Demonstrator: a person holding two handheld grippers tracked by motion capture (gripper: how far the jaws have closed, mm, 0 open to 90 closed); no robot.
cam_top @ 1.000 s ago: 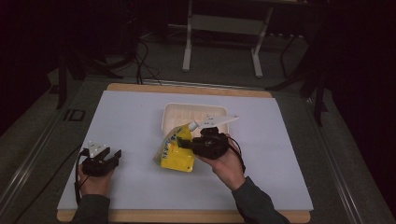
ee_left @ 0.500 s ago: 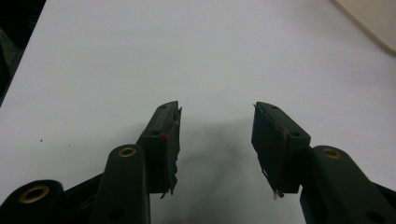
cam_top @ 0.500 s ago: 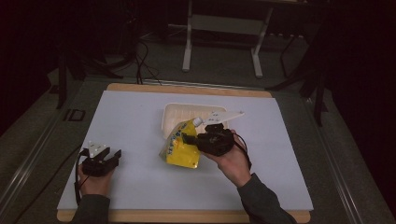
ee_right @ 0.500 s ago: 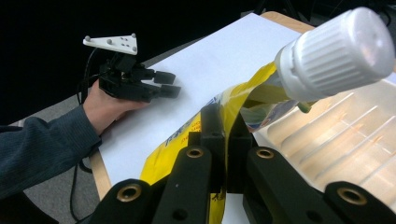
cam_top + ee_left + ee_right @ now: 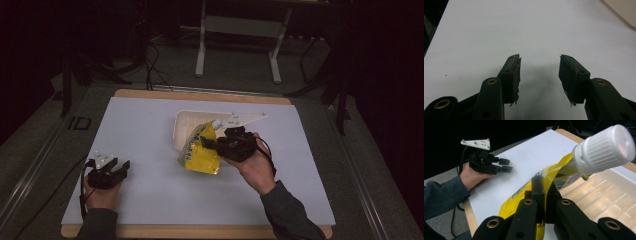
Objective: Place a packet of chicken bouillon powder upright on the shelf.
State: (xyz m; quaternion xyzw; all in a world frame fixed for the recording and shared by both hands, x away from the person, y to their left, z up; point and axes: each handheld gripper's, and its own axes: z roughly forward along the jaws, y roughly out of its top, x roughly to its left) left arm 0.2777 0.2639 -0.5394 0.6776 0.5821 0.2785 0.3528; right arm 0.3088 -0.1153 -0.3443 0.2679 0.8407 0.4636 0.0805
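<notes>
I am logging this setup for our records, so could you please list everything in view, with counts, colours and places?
Spouted pouch: one, yellow with a white screw cap, held up at the tray's near edge.
Tray: one, white plastic, mid-table.
Table top: one, pale sheet over a wooden board.
Stand legs: one pair, white, on the floor beyond the table.
Left claw: one, black, open, low over the table's near left part.
Right claw: one, black, shut on the pouch below its spout.
Hands: two, one on each claw; dark sleeves.
</notes>
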